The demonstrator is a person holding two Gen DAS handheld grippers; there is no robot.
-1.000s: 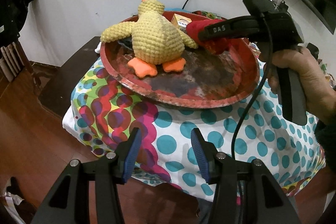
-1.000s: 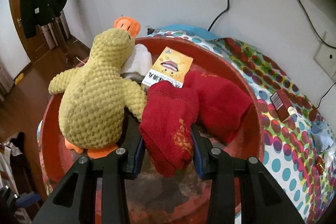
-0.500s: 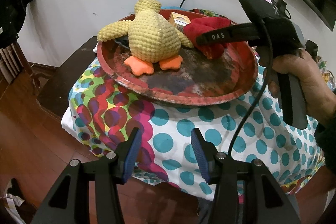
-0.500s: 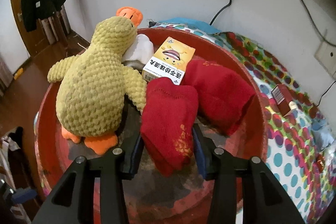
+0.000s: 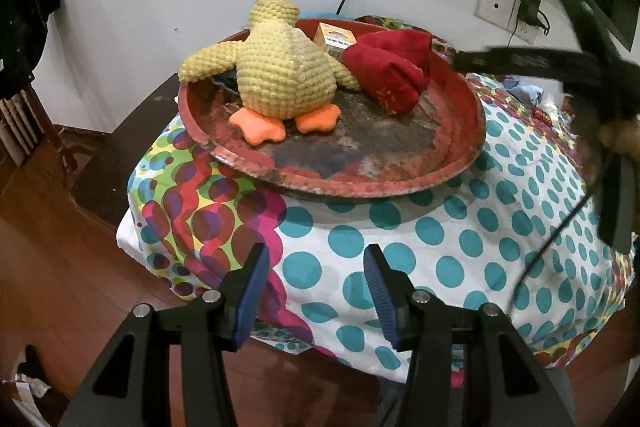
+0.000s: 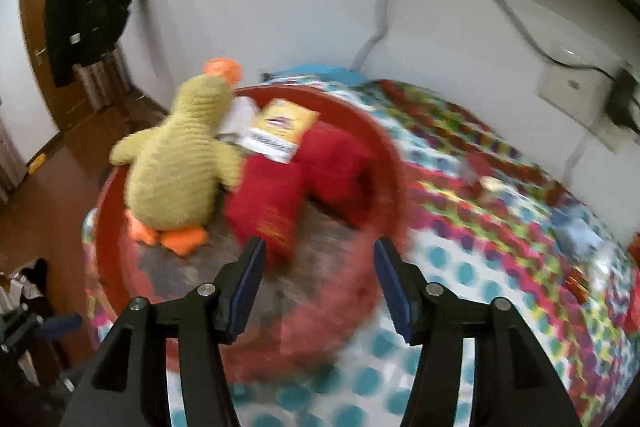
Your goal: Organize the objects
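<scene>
**Red sock released into the tray**

The tray (image 5: 460,171) now holds the duck (image 5: 280,75), both red socks (image 5: 384,75) and the box (image 5: 335,39). The right gripper (image 6: 318,281) has let go of the near sock and pulled back; its jaws have just been opening, with nothing between them. The left gripper (image 5: 316,291) waits near the table edge, open and empty.
</scene>
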